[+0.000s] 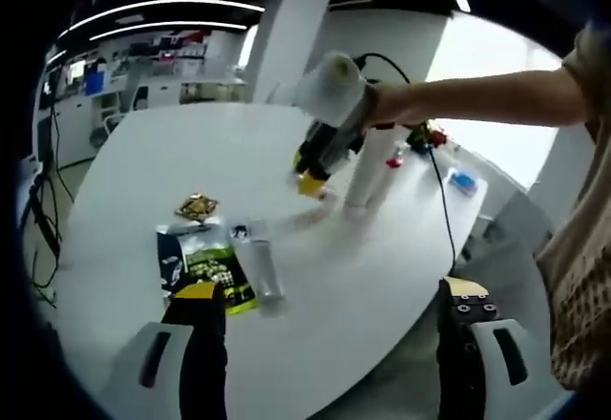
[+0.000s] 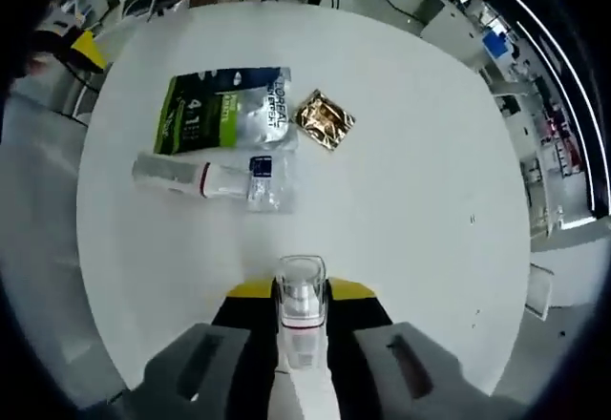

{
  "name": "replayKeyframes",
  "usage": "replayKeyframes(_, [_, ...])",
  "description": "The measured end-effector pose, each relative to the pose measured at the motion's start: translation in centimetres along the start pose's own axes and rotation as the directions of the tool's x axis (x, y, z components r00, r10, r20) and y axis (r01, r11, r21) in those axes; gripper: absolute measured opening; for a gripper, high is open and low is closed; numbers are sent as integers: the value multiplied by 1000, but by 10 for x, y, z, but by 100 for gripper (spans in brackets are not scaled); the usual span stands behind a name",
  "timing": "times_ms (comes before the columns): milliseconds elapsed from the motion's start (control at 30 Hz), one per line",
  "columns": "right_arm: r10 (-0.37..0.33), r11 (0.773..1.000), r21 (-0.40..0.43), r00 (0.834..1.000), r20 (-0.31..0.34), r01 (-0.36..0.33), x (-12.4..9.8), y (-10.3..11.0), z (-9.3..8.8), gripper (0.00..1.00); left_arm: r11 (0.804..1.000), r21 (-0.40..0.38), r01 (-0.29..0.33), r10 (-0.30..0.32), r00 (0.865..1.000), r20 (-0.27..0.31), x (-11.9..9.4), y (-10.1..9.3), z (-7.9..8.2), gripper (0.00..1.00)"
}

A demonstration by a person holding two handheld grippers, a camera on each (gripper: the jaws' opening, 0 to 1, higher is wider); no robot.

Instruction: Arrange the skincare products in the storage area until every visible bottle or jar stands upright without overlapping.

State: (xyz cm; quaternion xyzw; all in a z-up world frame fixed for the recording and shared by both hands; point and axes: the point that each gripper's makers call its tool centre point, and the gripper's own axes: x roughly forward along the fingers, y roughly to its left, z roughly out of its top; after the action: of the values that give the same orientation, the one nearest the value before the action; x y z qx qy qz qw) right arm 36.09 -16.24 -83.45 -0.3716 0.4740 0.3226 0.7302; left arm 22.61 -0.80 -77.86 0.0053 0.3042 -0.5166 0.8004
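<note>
A large white round table point(image 2: 410, 200) in a bright office-like room with ceiling light strips carries the items. In the right gripper view, a white bottle with a clear cap point(image 2: 302, 320) is pinched between the yellow-tipped jaws of the right gripper point(image 2: 302, 296) at six o'clock, its cap pointing toward the table's centre. Beyond it, toward eleven o'clock, a second clear bottle point(image 2: 205, 179) is seen lying on its side, its lower end over a transparent packet with a blue label point(image 2: 263, 181). Just past this bottle lies a green and silver sachet point(image 2: 224, 110), flat on the table, and at its right, toward twelve o'clock, a small gold foil packet point(image 2: 326, 120) rests just beside it.

In the left gripper view, the lying bottle point(image 1: 258, 267) and the sachet point(image 1: 205, 267) are found near eight o'clock, just above the left jaw, with the gold packet point(image 1: 197, 207) beyond them. The left gripper point(image 1: 329, 344) is held with its jaws spread wide apart and nothing between them. At one o'clock the right gripper point(image 1: 320, 162) is seen (held by a person's hand point(image 1: 391, 105)), tilted down toward the table, with a white upright bottle point(image 1: 368, 167) just beside it; whether the two are touching cannot quite be made out. Small coloured items sit further back, too blurred to identify.
</note>
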Motion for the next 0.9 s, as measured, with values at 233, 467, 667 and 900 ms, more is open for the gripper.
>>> replayKeyframes(233, [-11,996,91,994,110,1,-23,0,17,18,1000,28,-2,1,1000,11,-6,-6,10,89])
replayKeyframes(467, [-35,992,126,983,183,12,-46,3,23,18,998,56,8,-9,1000,17,-9,-17,18,89])
replayKeyframes(667, [-53,986,164,960,275,7,-80,12,27,18,996,85,22,-23,1000,10,-10,-29,22,89])
replayKeyframes(900, [-67,970,241,921,384,-29,-120,20,21,18,992,115,48,-49,999,8,-10,-43,30,89])
